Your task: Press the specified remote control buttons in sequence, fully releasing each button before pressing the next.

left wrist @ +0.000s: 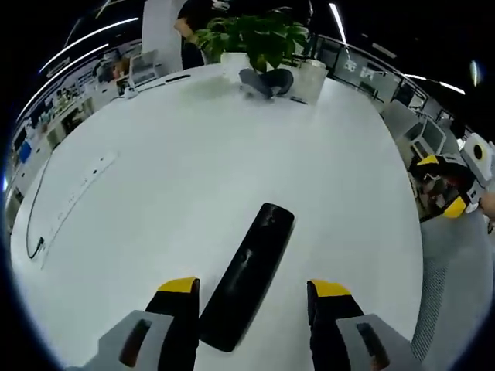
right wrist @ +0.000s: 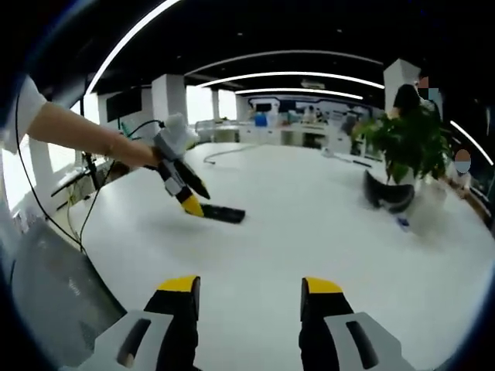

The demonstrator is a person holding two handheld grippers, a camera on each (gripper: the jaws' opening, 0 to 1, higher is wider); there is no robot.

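Left gripper view: left gripper (left wrist: 254, 292) spread wide, yellow-tipped jaws low over the white table (left wrist: 193, 178), straddling the near end of the black remote (left wrist: 247, 274), which lies flat and slants up to the right, not pinched. Farther back, a potted plant (left wrist: 259, 39) beside a dark headset (left wrist: 267, 81); a white power strip (left wrist: 77, 193) with its black cable at left. Right gripper (left wrist: 448, 182) off the table's right edge.

Right gripper view: right gripper (right wrist: 249, 286) spread, holding nothing, above bare tabletop. Across the table, the left gripper in a person's hand (right wrist: 135, 154), tips down at the remote (right wrist: 223, 213). Plant (right wrist: 410, 139) at right.
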